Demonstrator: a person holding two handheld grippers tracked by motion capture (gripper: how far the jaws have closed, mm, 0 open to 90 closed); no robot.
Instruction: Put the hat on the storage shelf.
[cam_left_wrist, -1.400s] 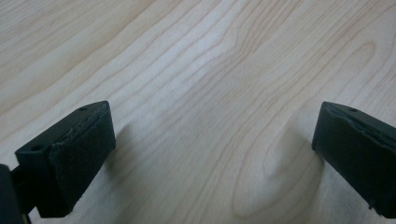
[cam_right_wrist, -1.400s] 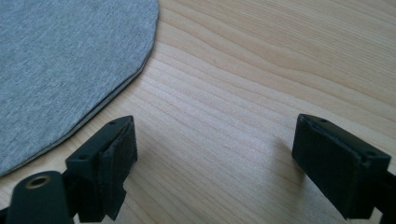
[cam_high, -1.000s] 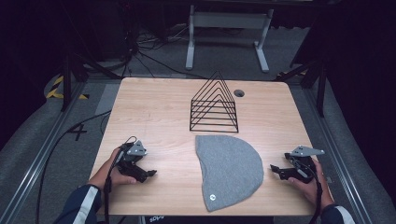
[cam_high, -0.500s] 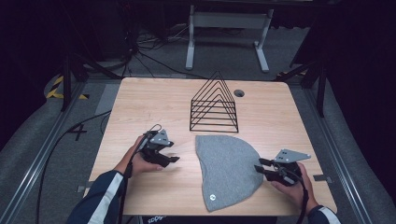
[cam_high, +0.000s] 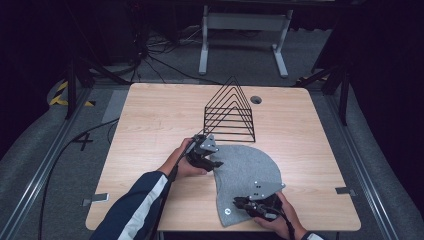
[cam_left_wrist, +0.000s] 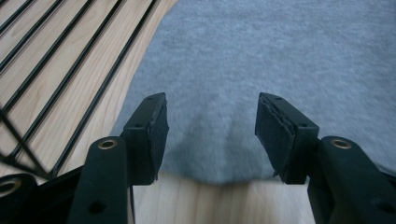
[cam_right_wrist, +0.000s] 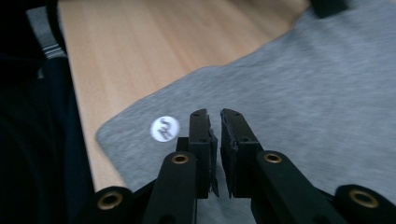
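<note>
Grey beanie (cam_high: 245, 180) lies flat on the counter (cam_high: 150, 125), near the wire rack (cam_high: 230, 112). Both grippers have closed in from the sides: left gripper (cam_left_wrist: 210, 126) fingers open over its edge, right gripper (cam_right_wrist: 215, 140) fingers nearly shut near the logo (cam_right_wrist: 164, 128). Grasping looks imminent.

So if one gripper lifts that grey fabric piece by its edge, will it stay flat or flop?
The grey fabric piece will probably flop: it lies limp and flat on the table and looks like soft knit. It likely weighs little, being one thin layer. Pushed, it may bunch instead of sliding, since the weave looks matte.
</note>
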